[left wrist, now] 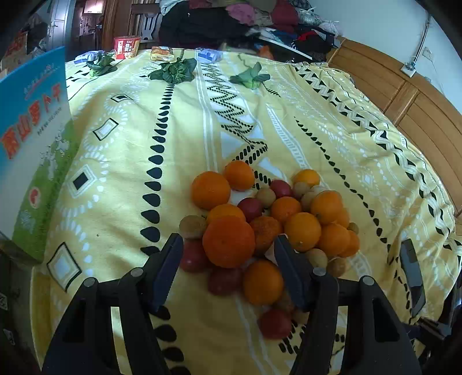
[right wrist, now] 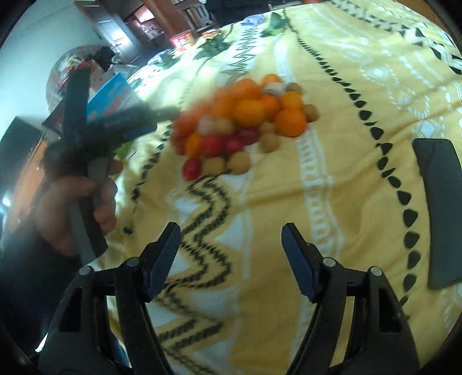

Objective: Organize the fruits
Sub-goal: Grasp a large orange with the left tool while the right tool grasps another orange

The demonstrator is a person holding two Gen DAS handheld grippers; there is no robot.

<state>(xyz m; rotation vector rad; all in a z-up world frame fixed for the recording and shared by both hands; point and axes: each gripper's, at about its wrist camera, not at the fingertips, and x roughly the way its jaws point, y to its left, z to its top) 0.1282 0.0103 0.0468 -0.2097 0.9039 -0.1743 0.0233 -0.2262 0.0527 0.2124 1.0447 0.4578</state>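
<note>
A heap of fruit lies on the yellow patterned sheet: oranges, small red fruits and tan round longans. My left gripper hovers at the near edge of the heap. Its jaws stand apart on either side of a big orange, with gaps showing at both pads. In the right wrist view the heap lies further off and blurred. There the left gripper reaches toward it, held by a hand. My right gripper is open over bare sheet, short of the fruit.
A dark phone lies on the sheet right of the heap. A blue and green box stands at the left edge. Leafy greens, a red snack box and piled clothes are at the far end, a wooden headboard on the right.
</note>
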